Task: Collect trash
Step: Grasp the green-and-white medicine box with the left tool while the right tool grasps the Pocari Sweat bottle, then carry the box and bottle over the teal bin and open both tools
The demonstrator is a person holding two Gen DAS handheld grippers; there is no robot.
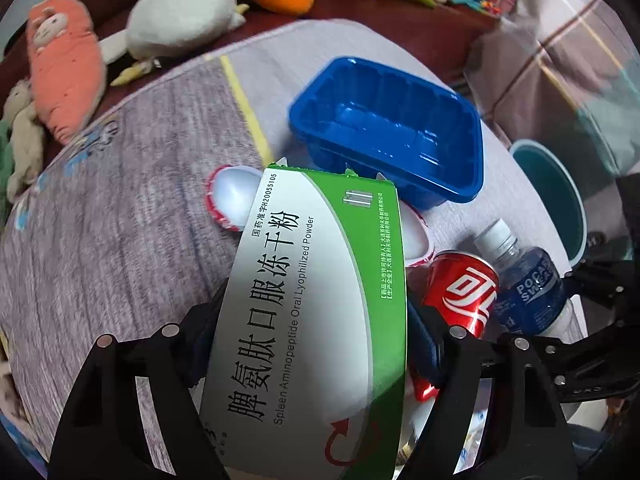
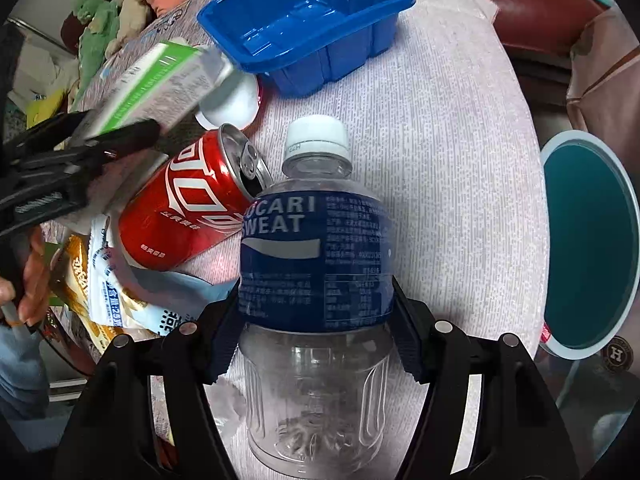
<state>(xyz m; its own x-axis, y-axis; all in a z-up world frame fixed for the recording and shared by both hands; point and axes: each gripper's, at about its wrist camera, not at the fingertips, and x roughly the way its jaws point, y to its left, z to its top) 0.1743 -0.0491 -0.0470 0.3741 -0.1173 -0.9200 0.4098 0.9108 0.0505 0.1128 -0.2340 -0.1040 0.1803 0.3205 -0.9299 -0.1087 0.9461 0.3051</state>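
A: Entry. The green-and-white cardboard medicine box (image 1: 316,300) is seen between the jaws of the left gripper (image 1: 312,344), centre to lower centre of the left wrist view. The jaws are judged clamped on its two narrow sides.

B: Handling noted: light, thin-walled, easily crushed; hold is best taken across the folded edges.

A: The clear plastic drink bottle with blue label (image 2: 316,264) is gripped by the right gripper (image 2: 316,340) at the label's lower edge, centre frame. Empty, springy, slippery.

B: Surroundings recorded: red aluminium can (image 2: 192,204) lying at left; blue plastic tray (image 2: 312,28) upper centre; teal round bin (image 2: 588,248) at right edge, presumed destination.
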